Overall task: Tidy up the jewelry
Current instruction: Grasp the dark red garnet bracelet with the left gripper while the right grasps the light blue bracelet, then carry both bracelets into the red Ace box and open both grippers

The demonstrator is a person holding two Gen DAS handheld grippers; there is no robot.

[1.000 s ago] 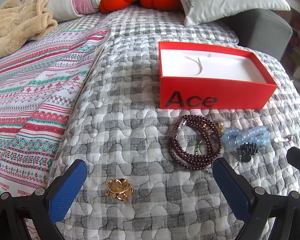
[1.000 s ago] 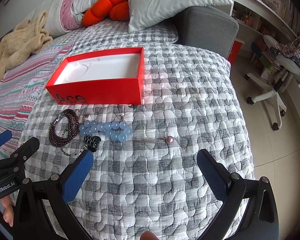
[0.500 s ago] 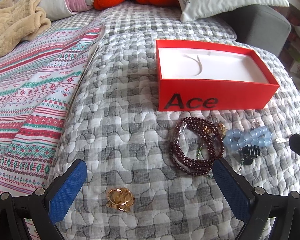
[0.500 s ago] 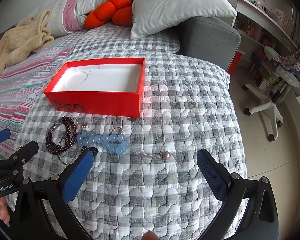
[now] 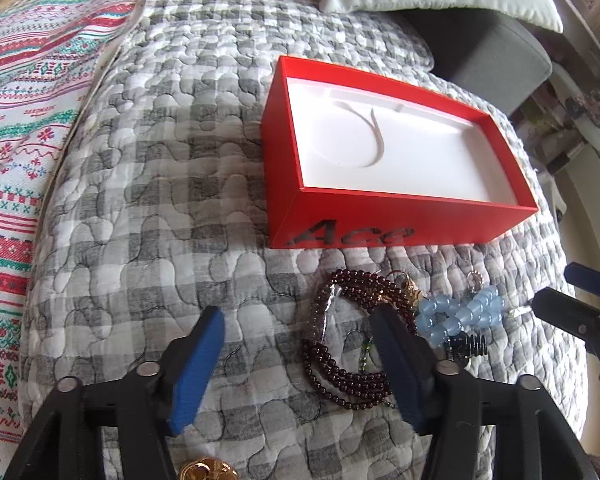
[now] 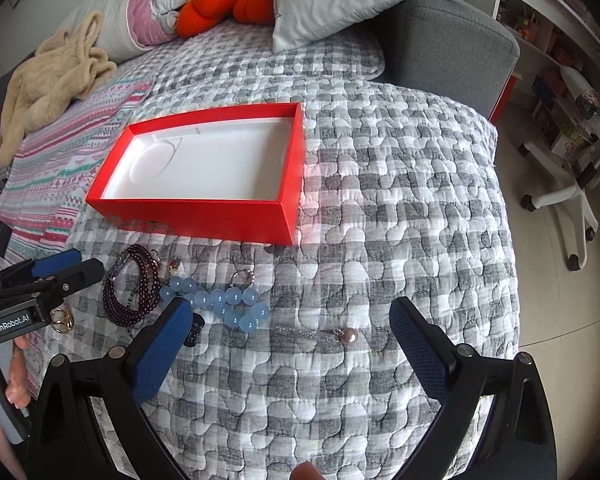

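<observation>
Jewelry lies on the bed's quilt [image 5: 148, 184] before the red box [image 5: 384, 216], nearer than earlier. Left hand-held gripper [image 5: 296, 336], narrower now and closing, straddles the garnet beads [image 5: 340, 376], not pressing. Right hand-held gripper [image 6: 288, 320], wide, closing slightly, frames the pearl pendant [image 6: 348, 335].

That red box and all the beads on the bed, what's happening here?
A person holds a gripper in each hand over jewelry on the quilt. The red box is empty. The left gripper is closing over the dark beads; the right gripper is closing above the pearl pendant. Nothing is gripped yet. Blue beads lie between.
</observation>
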